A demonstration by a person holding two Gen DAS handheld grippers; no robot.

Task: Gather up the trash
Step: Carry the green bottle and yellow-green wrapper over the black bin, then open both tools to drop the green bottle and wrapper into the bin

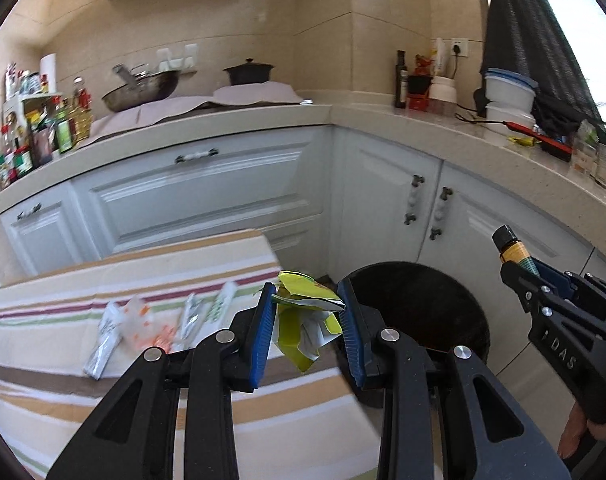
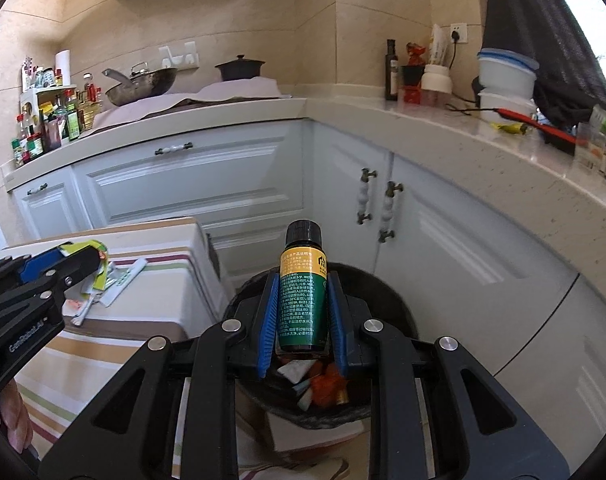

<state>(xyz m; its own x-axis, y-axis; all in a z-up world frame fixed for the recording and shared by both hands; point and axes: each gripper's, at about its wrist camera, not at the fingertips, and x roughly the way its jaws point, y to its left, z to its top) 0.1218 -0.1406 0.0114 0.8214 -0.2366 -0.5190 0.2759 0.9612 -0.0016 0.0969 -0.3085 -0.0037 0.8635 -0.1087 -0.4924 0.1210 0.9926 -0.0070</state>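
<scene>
Small dark-green bottle, black cap, yellow upper label band with printed text: clamped upright between blue pads of right gripper, jaws shut on its sides, cap projecting beyond fingertips; held directly above black trash bin. Crumpled yellow-green wrapper, white inner face showing, torn and folded: lodged between blue pads of left gripper, jaws partly closed and touching it at both sides, near table edge, just beside bin. Bin contents: orange and white scraps at bottom. Remaining on striped tablecloth of table: several clear and white plastic packets, lying flat, loosely grouped, somewhat blurred. Beyond: white kitchen cabinets, wok and dark pot on counter.
</scene>
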